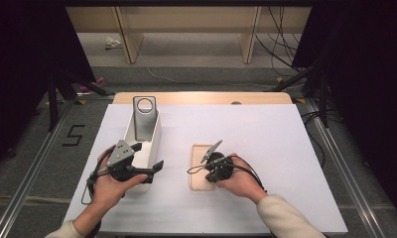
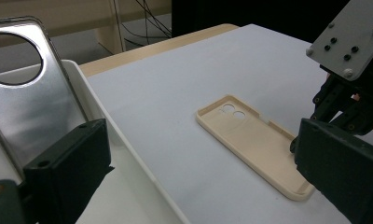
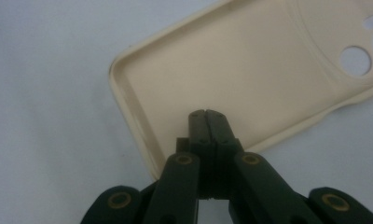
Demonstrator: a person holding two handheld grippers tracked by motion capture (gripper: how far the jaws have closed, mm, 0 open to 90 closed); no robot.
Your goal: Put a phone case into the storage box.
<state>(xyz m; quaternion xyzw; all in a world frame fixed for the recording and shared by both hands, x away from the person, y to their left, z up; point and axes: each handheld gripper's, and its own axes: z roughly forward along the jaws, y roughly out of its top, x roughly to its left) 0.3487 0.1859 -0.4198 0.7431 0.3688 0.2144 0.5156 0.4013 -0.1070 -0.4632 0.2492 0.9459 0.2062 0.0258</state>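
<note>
The white rectangular surface [image 1: 286, 163] carries everything. At about nine o'clock from its middle stands a long white plastic tray [image 1: 154, 144], with a silvery clear phone case with a large round camera hole [image 1: 144, 119] leaning upright against its far end. The left tool [image 1: 154, 167] hangs over the tray's near end, its black jaws spread wide with nothing between them; in the left gripper view one jaw sits before the silvery case. At six o'clock from the middle lies a flat beige phone case [image 2: 250, 140], open side up, camera holes at its twelve o'clock end. The right tool [image 3: 206, 114] points down over the case's near end, jaws pressed together and gripping nothing; whether the tips touch the case I cannot tell.
</note>
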